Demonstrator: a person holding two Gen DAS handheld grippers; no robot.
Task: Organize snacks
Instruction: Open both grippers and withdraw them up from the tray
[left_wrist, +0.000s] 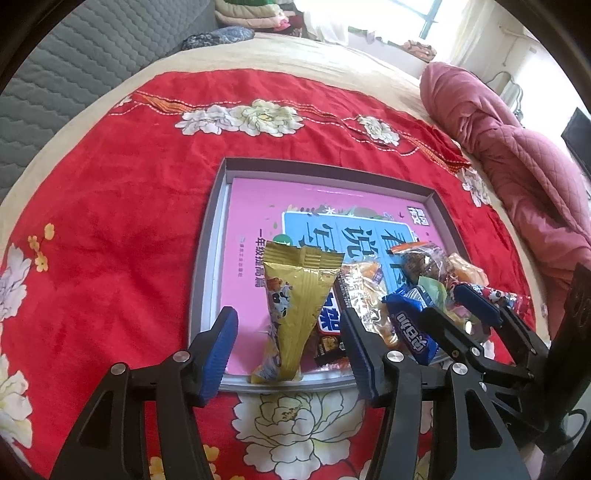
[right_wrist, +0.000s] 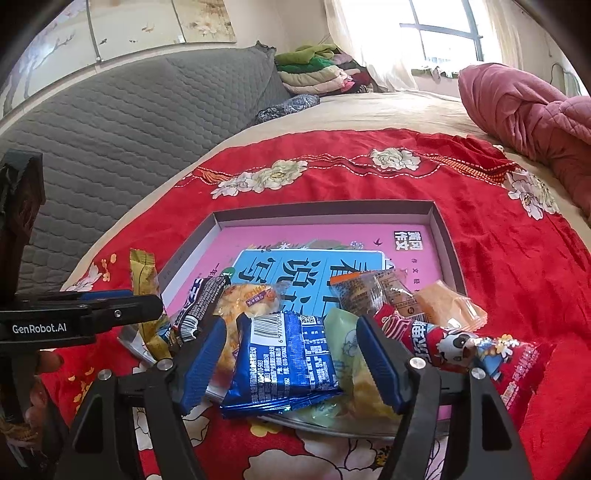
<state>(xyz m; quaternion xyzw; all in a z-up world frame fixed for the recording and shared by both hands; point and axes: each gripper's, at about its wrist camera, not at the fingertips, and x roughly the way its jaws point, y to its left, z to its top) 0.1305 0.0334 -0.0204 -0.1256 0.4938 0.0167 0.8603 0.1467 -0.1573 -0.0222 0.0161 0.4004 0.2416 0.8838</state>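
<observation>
The left tool (left_wrist: 291, 354) stands spread around a gold packet (left_wrist: 295, 314), its pads clear of it. The right tool (right_wrist: 295, 354) is spread about a blue packet (right_wrist: 284, 358) with a barcode. Both packets lie at the near edge of a grey tray (left_wrist: 207, 243) on the bed's red floral cloth (left_wrist: 110, 221). "GenRobot.AI" marks the left tool's side. A pink book (right_wrist: 332, 240) beneath the snacks is half hidden.
</observation>
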